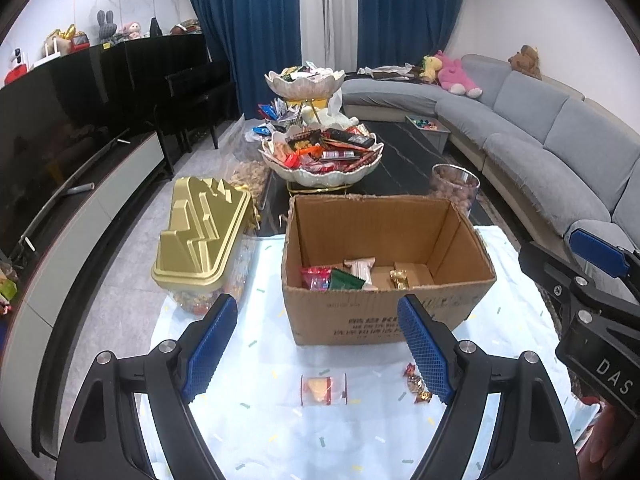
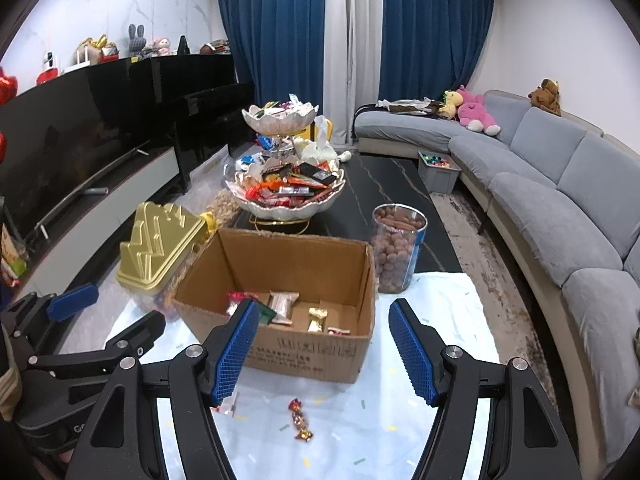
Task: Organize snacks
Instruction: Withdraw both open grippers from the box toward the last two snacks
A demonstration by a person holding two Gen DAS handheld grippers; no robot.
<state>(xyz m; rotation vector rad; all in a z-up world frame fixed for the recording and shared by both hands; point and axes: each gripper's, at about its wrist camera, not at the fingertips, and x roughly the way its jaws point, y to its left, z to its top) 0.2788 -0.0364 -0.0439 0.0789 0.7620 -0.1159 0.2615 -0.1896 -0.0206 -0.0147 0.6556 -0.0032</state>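
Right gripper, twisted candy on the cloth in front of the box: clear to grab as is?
Probably yes. The right gripper is open and empty, and the twisted candy lies alone on the cloth, nearer than the cardboard box, roughly between the fingers' line. Nothing covers it; the left gripper sits off to the side.
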